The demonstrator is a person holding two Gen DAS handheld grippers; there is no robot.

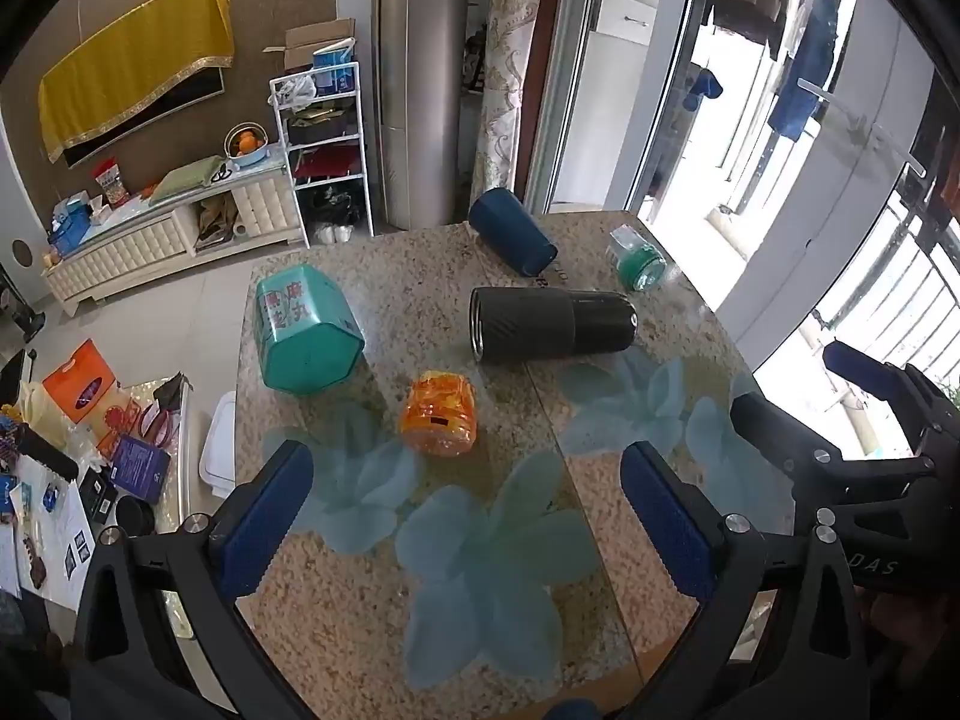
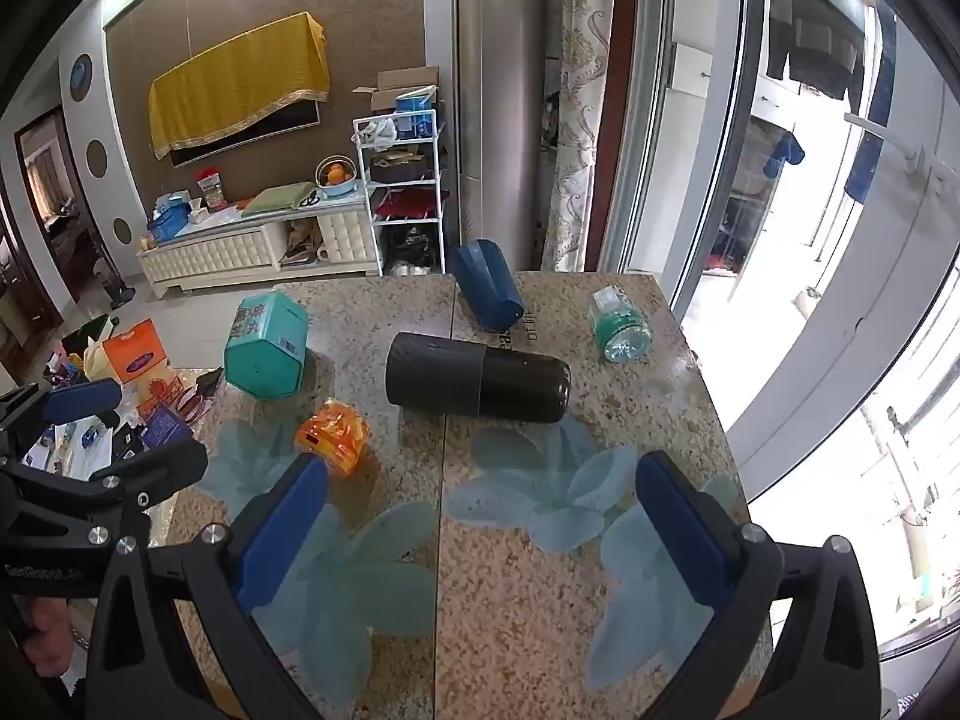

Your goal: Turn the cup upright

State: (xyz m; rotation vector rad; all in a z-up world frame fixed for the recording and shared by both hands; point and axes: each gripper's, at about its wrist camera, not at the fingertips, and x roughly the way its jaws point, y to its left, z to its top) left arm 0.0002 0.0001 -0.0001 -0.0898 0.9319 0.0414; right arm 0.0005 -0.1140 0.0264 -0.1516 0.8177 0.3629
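Observation:
A black tumbler cup (image 1: pixel 549 324) lies on its side in the middle of the stone table (image 1: pixel 336 618), open mouth to the left; it also shows in the right wrist view (image 2: pixel 477 376). A dark blue cup (image 1: pixel 512 231) lies on its side at the far edge, also in the right wrist view (image 2: pixel 485 293). My left gripper (image 1: pixel 468 516) is open and empty, hovering above the near table. My right gripper (image 2: pixel 480 531) is open and empty, also short of the cups. The right gripper shows at the right edge of the left wrist view (image 1: pixel 864 420).
A teal hexagonal tin (image 1: pixel 306 330) lies at the left, an orange jar (image 1: pixel 439 414) near the middle front, a clear green jar (image 1: pixel 637 258) at the far right. A cluttered low table (image 1: pixel 90 450) stands left of the table. Glass doors are on the right.

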